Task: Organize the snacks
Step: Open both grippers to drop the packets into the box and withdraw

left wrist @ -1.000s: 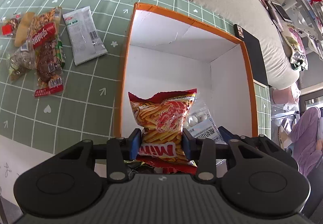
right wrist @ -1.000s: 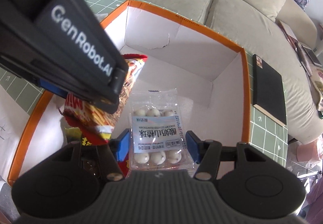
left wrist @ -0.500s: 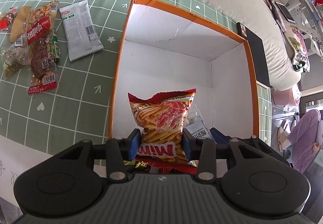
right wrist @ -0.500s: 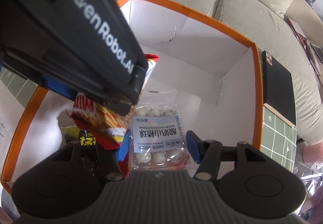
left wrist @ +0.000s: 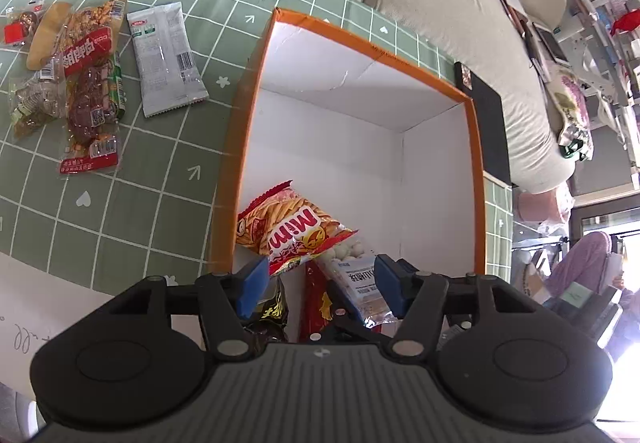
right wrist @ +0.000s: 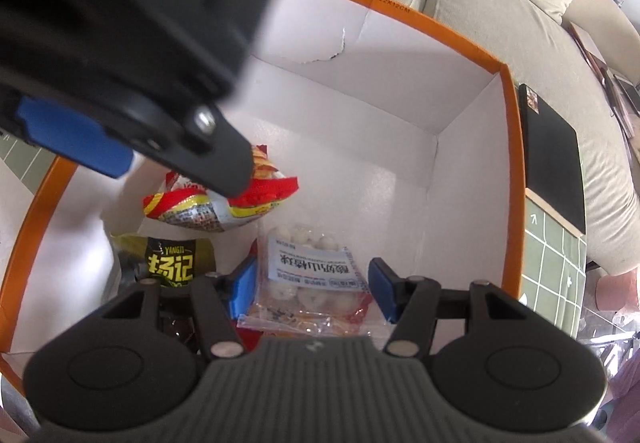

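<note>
An orange-rimmed white box (left wrist: 476,179) stands on the green checked cloth. The red Mimi chips bag (left wrist: 290,229) lies inside near its left wall, also in the right wrist view (right wrist: 224,209). My left gripper (left wrist: 318,285) is open and empty above it. My right gripper (right wrist: 312,289) is open over a clear pack of white balls (right wrist: 310,267) on the box floor, not gripping it. A black-yellow bag (right wrist: 170,263) lies to the left in the box.
Several loose snack packs (left wrist: 86,83) and a grey-white packet (left wrist: 166,57) lie on the cloth left of the box. A black notebook (left wrist: 490,131) lies right of the box. A beige sofa (left wrist: 440,3) runs behind the table.
My left gripper opened and let go of the chips bag, which dropped into the box. My right gripper opened and the ball pack now lies on the floor.
</note>
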`<state>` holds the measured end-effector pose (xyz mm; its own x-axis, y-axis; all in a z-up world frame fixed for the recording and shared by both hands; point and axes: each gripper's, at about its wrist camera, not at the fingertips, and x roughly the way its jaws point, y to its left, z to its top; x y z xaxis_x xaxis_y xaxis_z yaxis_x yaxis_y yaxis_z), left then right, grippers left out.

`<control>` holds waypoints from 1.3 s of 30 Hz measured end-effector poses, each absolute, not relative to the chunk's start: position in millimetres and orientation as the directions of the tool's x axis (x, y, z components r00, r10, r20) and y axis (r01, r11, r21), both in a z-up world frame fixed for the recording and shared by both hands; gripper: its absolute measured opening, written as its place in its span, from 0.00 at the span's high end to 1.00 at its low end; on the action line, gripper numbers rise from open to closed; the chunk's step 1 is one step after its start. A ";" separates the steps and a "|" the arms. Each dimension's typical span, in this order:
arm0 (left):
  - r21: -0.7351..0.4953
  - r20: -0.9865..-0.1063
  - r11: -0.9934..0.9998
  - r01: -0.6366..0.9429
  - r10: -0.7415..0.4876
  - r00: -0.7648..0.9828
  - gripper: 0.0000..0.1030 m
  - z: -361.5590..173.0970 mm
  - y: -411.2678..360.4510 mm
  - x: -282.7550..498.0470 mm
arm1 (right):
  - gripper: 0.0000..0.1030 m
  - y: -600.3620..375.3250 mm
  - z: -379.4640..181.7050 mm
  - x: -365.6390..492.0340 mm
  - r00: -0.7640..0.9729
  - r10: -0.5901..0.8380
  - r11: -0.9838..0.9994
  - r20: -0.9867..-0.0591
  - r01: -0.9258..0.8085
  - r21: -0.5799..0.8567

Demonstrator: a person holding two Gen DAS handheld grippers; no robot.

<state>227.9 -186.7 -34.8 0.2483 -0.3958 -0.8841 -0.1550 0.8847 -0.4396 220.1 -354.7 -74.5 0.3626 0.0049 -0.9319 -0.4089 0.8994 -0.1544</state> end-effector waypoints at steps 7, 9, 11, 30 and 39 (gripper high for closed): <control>-0.486 -0.857 0.857 -0.171 -0.429 0.283 0.31 -22.6 -164.1 219.3 | 0.44 -348.7 -81.2 224.1 0.323 -0.030 0.898 -0.946 -0.408 -0.168; -0.492 -0.854 0.853 -0.173 -0.435 0.285 0.31 -21.1 -157.8 218.2 | 0.44 -344.0 -83.3 225.3 0.312 -0.045 0.891 -0.949 -0.417 -0.179; -0.495 -0.852 0.851 -0.174 -0.437 0.287 0.31 -20.1 -151.9 216.2 | 0.44 -336.8 -85.3 223.9 0.302 -0.057 0.884 -0.952 -0.427 -0.188; -0.539 -0.812 0.815 -0.210 -0.437 0.387 0.31 -10.5 -75.9 189.6 | 0.14 -274.2 -12.2 180.7 0.555 -0.158 0.822 -0.817 -0.384 -0.420; -0.455 -0.792 0.882 -0.124 -0.337 0.510 0.31 2.7 -28.3 171.4 | 0.14 -226.9 29.2 141.5 0.730 -0.052 0.904 -0.682 -0.257 -0.343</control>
